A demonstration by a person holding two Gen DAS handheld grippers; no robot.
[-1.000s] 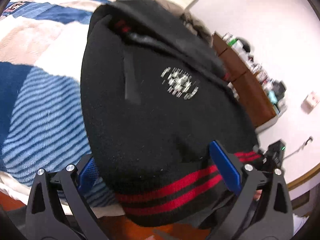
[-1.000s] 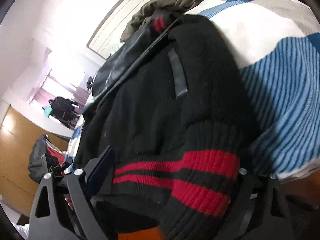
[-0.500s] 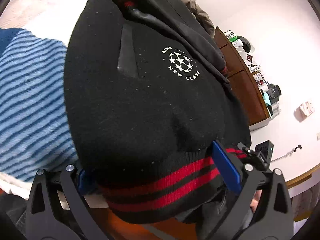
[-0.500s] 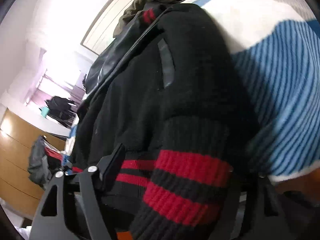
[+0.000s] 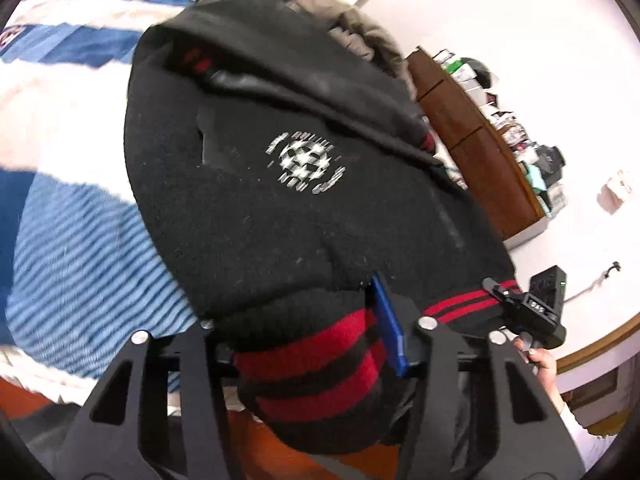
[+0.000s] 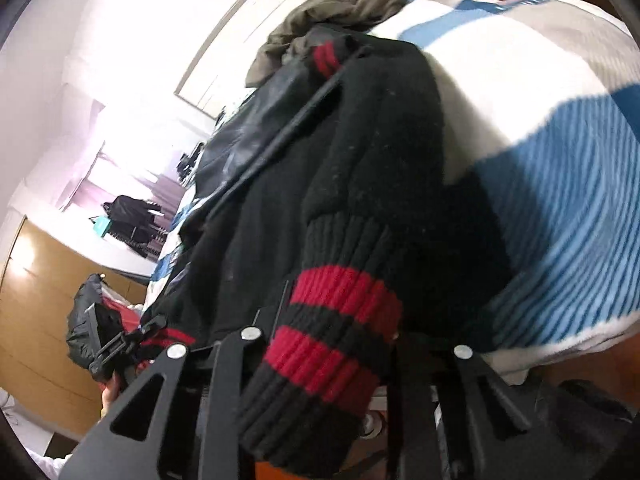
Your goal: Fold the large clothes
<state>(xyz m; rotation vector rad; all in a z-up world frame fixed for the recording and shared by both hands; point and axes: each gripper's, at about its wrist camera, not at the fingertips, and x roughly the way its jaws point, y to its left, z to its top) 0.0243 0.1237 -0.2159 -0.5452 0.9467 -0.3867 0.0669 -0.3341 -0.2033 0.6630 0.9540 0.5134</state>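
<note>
A blue-striped blanket (image 5: 84, 264) covers the bed. An olive garment (image 6: 344, 4) lies heaped at its far end. A brown cabinet (image 5: 476, 148) with clutter on top stands by the wall.

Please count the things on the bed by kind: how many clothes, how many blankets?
Clothes: 2, the black jacket and the olive garment
Blankets: 1, the striped blanket
Tongs gripping the jacket hem: 2, left tongs, right tongs
Total: 5
</note>
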